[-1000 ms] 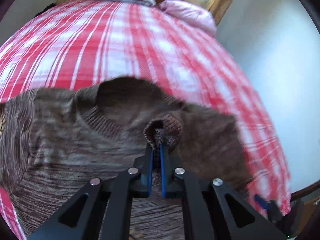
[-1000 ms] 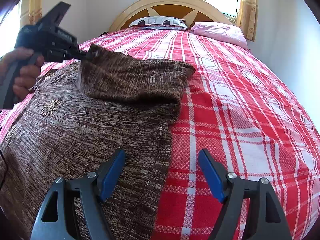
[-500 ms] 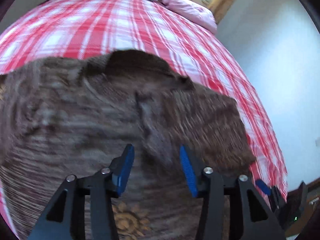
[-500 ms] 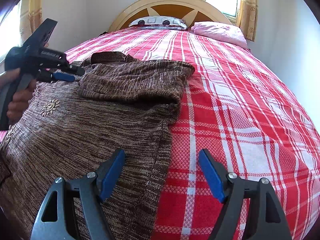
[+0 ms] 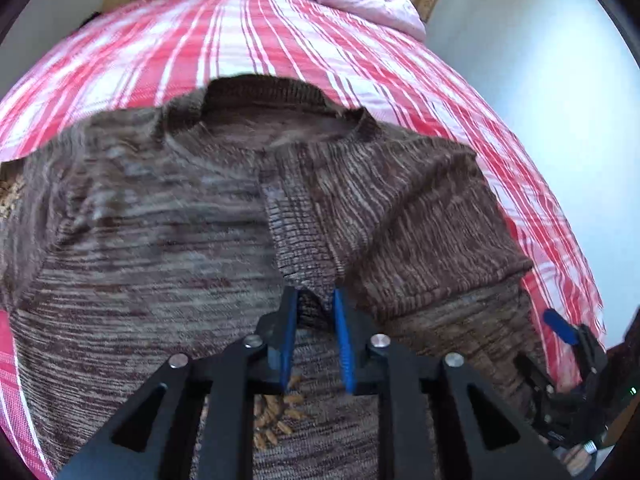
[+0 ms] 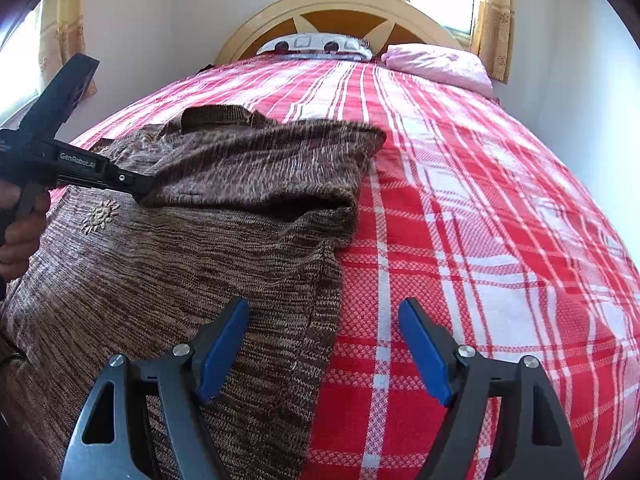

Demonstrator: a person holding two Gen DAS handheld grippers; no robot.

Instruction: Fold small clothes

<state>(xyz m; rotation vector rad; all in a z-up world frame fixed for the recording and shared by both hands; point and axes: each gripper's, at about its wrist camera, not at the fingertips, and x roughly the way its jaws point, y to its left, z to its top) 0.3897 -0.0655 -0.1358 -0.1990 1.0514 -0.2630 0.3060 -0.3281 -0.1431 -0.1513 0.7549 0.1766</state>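
Observation:
A brown knit sweater (image 5: 160, 240) (image 6: 200, 280) lies flat on the bed, neck towards the headboard. Its right sleeve (image 5: 400, 220) (image 6: 260, 168) is folded across the chest. My left gripper (image 5: 314, 300) (image 6: 140, 184) points down at the sleeve's ribbed cuff (image 5: 304, 256); its jaws are closing and the cuff end sits pinched between the blue pads. My right gripper (image 6: 322, 308) (image 5: 560, 332) hangs open over the sweater's right edge near the hem, nothing between its fingers. A hand (image 6: 20, 232) holds the left gripper's handle.
The bed carries a red and white plaid sheet (image 6: 480, 220). A pink pillow (image 6: 436, 66) and a patterned pillow (image 6: 316, 46) lie against the wooden headboard (image 6: 340, 8). A white wall (image 6: 580, 100) runs close along the bed's right side.
The left gripper let go of the raised cuff, opened wide, drew back over the sweater and now closes on the cuff again. The sleeve now lies flatter. The right gripper has not moved.

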